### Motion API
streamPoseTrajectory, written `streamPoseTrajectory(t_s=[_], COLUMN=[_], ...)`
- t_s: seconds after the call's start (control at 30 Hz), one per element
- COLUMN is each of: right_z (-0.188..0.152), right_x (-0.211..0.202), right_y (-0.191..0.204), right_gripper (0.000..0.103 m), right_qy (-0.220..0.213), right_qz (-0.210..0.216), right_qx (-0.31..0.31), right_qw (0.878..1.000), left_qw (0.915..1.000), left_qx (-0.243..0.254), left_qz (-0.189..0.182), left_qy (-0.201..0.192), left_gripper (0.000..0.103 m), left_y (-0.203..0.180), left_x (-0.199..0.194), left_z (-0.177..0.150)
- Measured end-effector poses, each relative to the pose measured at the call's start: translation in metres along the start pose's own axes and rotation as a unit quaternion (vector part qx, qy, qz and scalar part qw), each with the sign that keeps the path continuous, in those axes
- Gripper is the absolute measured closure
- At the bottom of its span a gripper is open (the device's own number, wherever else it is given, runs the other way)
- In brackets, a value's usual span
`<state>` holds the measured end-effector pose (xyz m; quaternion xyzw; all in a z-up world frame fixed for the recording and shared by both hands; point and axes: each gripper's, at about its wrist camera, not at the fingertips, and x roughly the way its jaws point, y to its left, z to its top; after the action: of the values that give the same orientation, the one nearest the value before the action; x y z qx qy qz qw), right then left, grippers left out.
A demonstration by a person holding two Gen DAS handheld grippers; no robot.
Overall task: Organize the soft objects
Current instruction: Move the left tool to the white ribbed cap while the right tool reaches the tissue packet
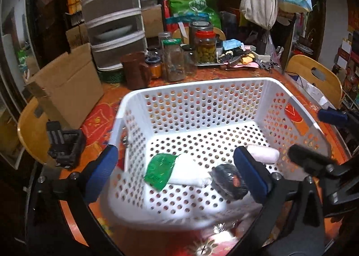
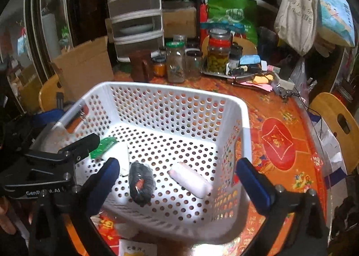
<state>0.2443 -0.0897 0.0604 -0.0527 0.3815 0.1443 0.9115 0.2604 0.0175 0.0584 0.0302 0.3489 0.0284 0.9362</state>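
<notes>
A white perforated basket (image 1: 202, 87) (image 2: 170, 92) stands on the red patterned table. Inside lie a green-and-white soft pack (image 1: 160, 171) (image 2: 105, 143), a black yarn ball (image 1: 228, 179) (image 2: 141, 183) and a pale pink roll (image 1: 263, 153) (image 2: 190, 180). My left gripper (image 1: 177, 173) is open and empty, its fingers spread over the basket's near side. My right gripper (image 2: 179, 179) is open and empty above the basket's near right part. The right gripper shows in the left wrist view (image 1: 311, 161); the left gripper shows at the left of the right wrist view (image 2: 67, 152).
Glass jars (image 1: 175, 62) (image 2: 177, 62), a brown jug (image 1: 134, 70) and clutter crowd the table's back. A cardboard box (image 1: 67, 85) leans at the left. Wooden chairs (image 1: 314, 78) (image 2: 336, 125) stand around. Paper items (image 2: 136, 248) lie before the basket.
</notes>
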Motion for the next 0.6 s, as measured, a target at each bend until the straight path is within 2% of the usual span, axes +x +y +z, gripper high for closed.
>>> streamPoseTrajectory(t_s=[0.13,0.4,0.5,0.6], right_z=[-0.011,-0.049,-0.077,-0.108], right_x=[-0.021,-0.063,-0.072,-0.065], right_y=[0.003,0.003,-0.001,0.000], right_gripper=[0.000,0.000,0.000,0.000], right_qy=[-0.025,-0.060,-0.062,-0.040], right_qz=[-0.013,-0.010,0.002,0.007], right_qx=[-0.008,0.001,0.016,0.035], right_qw=[1.000,0.998,0.998,0.999], left_qw=[0.9998,0.9991,0.9994,0.9995], left_qx=[0.000,0.000,-0.013,-0.021], left_qz=[0.014,0.001,-0.014,-0.023], left_qy=[-0.015,-0.041,-0.029,0.002], left_gripper=[0.001,0.000,0.000,0.000], left_y=[0.001,0.000,0.003,0.002], left_x=[-0.030,-0.092,-0.091,-0.069], left_z=[-0.017,-0.069,-0.095,-0.123])
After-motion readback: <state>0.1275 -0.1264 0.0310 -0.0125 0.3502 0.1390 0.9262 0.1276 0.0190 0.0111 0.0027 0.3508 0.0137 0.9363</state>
